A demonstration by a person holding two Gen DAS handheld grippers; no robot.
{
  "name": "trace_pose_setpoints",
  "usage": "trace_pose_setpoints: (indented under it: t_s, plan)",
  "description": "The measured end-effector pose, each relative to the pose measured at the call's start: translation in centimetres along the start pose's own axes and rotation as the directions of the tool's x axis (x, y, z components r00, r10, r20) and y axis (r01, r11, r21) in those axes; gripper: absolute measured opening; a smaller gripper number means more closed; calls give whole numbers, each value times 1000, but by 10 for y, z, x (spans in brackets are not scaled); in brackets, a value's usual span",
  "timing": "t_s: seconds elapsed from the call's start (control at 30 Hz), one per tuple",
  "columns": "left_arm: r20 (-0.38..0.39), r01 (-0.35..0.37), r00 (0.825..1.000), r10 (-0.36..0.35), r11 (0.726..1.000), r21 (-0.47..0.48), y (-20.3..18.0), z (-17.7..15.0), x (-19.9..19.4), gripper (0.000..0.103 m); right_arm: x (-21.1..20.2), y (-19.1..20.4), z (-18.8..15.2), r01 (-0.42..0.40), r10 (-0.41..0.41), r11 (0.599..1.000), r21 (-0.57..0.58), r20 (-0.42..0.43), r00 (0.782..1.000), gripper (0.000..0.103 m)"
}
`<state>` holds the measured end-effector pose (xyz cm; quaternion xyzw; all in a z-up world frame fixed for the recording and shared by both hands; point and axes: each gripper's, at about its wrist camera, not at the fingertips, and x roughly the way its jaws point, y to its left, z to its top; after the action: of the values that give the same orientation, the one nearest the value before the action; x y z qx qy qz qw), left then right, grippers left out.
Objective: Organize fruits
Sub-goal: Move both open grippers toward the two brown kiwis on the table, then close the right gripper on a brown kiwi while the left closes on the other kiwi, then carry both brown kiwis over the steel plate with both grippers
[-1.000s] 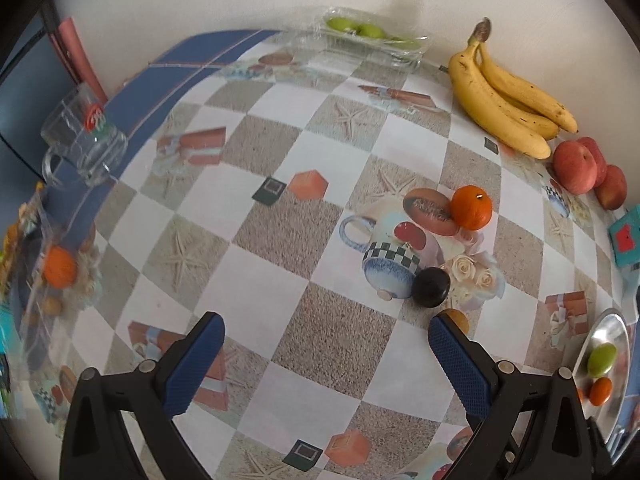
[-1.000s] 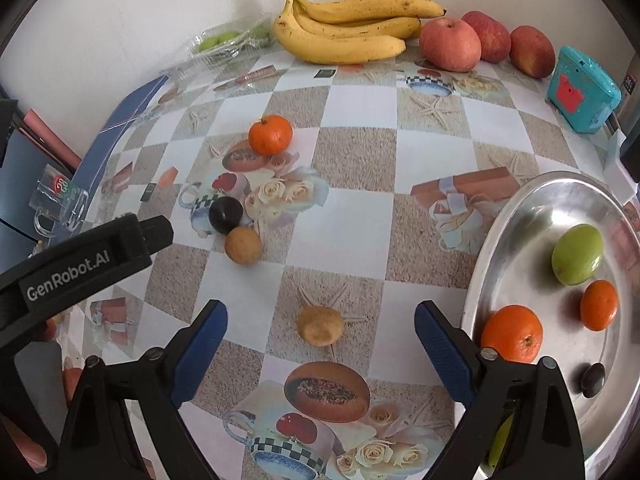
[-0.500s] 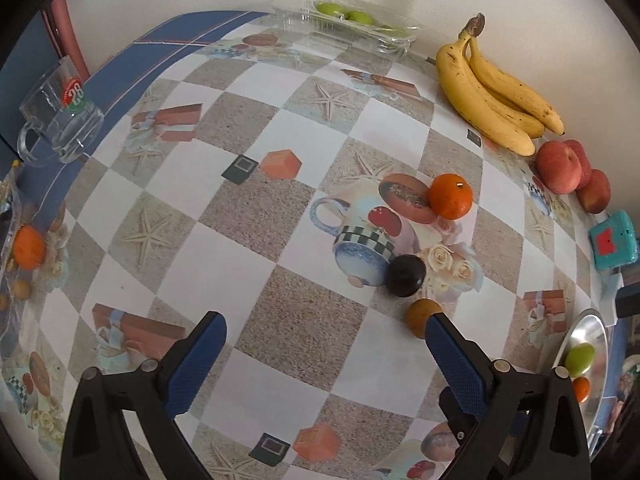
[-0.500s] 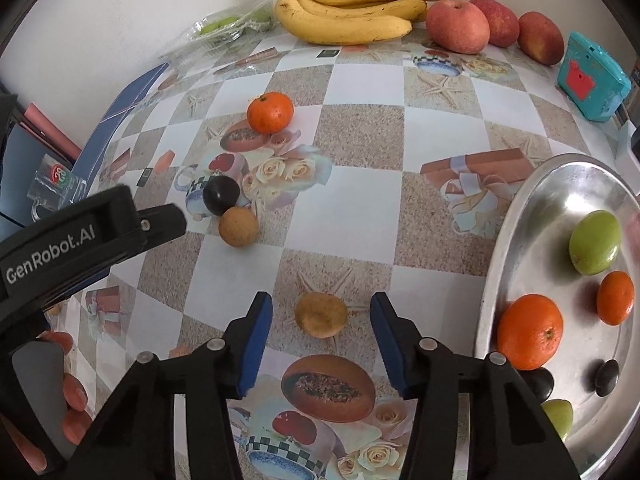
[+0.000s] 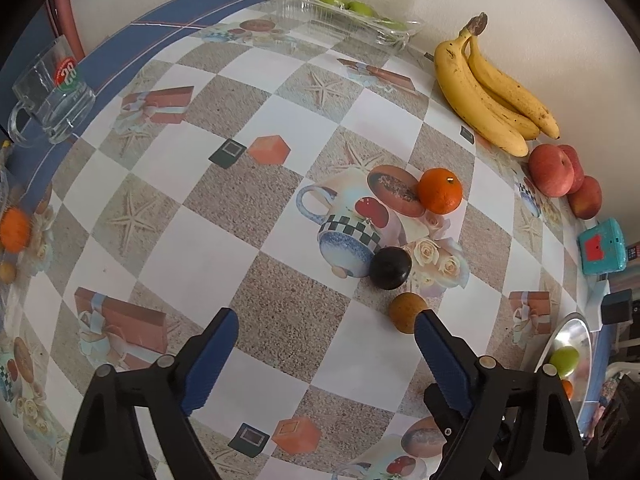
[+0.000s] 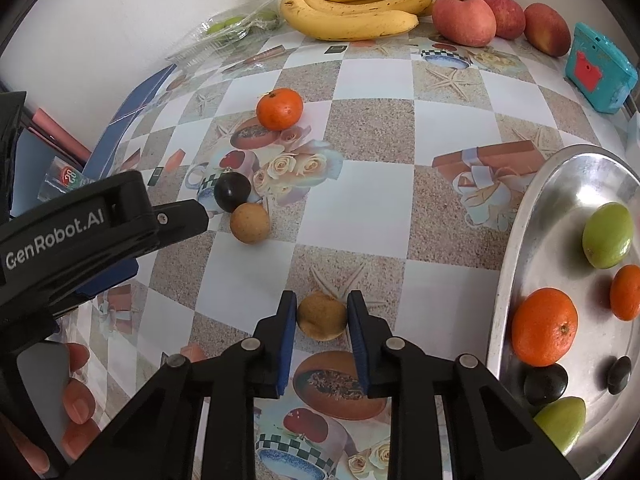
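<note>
Two loose fruits (image 5: 390, 268) beside left tool (image 5: 324, 334)

Silver tray (image 6: 508, 280) ran off picture's right edge. Green fruit (image 6: 562, 424) half behind gripper arm. Brown fruit (image 5: 404, 310) partly behind blue finger.

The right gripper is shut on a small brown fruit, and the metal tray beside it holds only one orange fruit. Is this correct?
Not quite. The right gripper is shut on the brown fruit, but the tray holds two orange fruits, as the right wrist view shows.
</note>
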<state>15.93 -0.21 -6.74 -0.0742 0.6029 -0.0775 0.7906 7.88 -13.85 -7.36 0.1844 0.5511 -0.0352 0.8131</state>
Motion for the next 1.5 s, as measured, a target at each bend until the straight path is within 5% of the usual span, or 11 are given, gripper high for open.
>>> trace_pose_setpoints:
  t_s: [0.33,0.67,1.5]
  plan:
    - [-25,69,997,-68,997,35,-12,-1,9,80,-22,-8,7,-43,40,998,42,53,998,27]
    - [-17,165,986,-165,983,78,-33,-3,13,40,-35,-23,10,-38,32,996,78,77,996,27]
    - [33,170,984,-173,982,86,-38,-3,7,26,-45,-26,9,-44,37,996,79,92,995,27]
